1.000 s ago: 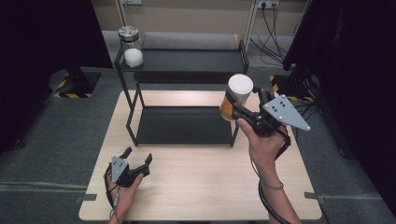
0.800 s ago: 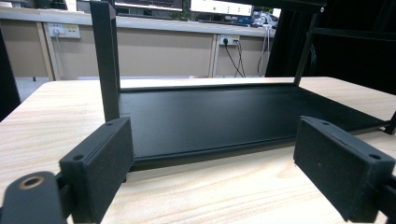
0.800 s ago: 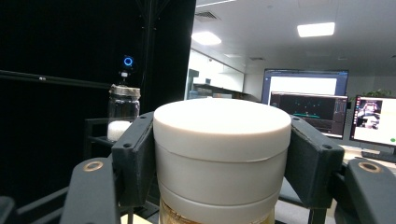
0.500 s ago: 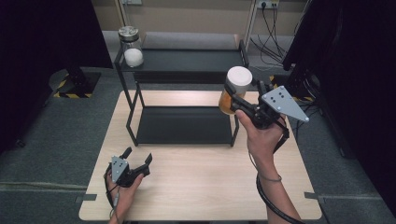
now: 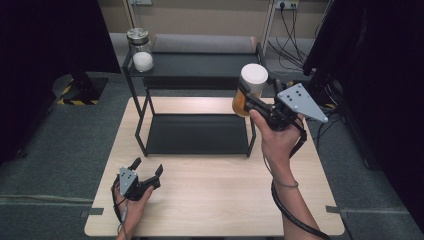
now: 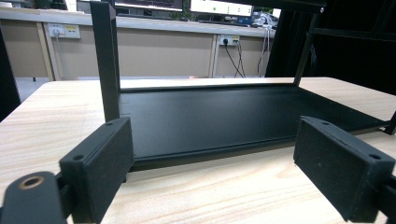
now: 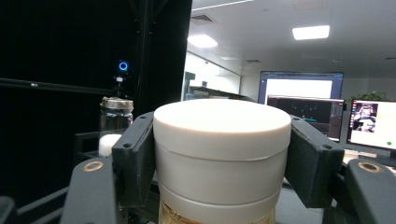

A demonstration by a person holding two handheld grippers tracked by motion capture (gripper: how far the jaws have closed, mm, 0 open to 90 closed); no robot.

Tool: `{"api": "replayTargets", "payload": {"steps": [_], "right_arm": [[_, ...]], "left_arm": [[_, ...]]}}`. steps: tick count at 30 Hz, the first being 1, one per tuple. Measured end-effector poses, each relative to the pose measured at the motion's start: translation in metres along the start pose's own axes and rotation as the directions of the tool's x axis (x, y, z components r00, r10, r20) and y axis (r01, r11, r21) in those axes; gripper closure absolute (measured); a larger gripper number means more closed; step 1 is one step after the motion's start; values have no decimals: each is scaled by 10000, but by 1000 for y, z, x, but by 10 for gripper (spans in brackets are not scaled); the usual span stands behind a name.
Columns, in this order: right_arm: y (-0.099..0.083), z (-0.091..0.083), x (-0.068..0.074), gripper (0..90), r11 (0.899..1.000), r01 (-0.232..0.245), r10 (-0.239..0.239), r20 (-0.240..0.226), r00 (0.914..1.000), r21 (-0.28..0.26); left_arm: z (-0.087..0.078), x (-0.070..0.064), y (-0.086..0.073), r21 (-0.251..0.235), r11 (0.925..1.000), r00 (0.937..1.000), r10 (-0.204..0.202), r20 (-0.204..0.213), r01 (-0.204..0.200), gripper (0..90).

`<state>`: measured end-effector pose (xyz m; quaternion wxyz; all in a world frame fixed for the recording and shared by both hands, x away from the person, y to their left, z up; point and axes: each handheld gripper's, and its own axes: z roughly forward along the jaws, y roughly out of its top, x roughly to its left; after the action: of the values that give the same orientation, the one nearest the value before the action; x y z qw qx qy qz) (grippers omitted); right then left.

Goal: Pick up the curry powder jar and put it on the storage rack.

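Note:
A jar with a white lid and amber contents (image 5: 249, 90) hangs in the air at the right end of the black two-level shelf (image 5: 195, 67), about level with its top. My right gripper (image 5: 250, 98) is shut on this jar (image 7: 222, 154), its pads (image 7: 135, 158) clamping the lid from both sides. A second jar, glass with a metal lid and white contents (image 5: 140, 50), stands on the left end of the top shelf; the glass jar (image 7: 113, 123) sits beyond my held one. My left gripper (image 5: 147, 170) rests open on the table; its pads (image 6: 100, 163) frame the lower shelf (image 6: 224, 116).
The wooden table (image 5: 215, 200) carries the shelf at its far half. Black curtains stand on both sides. Cables (image 5: 290, 22) hang at the back right by a wall socket. A black cable (image 5: 295, 217) trails from my right gripper along the forearm.
My right gripper has carried the white-lidded jar up and slightly away, toward the top shelf's right end. The left gripper has stayed where it was.

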<state>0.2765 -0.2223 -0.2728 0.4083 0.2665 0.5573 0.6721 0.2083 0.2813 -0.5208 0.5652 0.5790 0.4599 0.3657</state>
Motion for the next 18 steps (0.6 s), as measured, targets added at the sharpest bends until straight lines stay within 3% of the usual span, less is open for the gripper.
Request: {"api": "replayTargets", "payload": {"steps": [18], "right_arm": [[12,26,-4,342,9997,-184,180,308,9994,134]], "left_arm": [[0,0,0,-3,10000,10000,-32,6,32,117]]}}
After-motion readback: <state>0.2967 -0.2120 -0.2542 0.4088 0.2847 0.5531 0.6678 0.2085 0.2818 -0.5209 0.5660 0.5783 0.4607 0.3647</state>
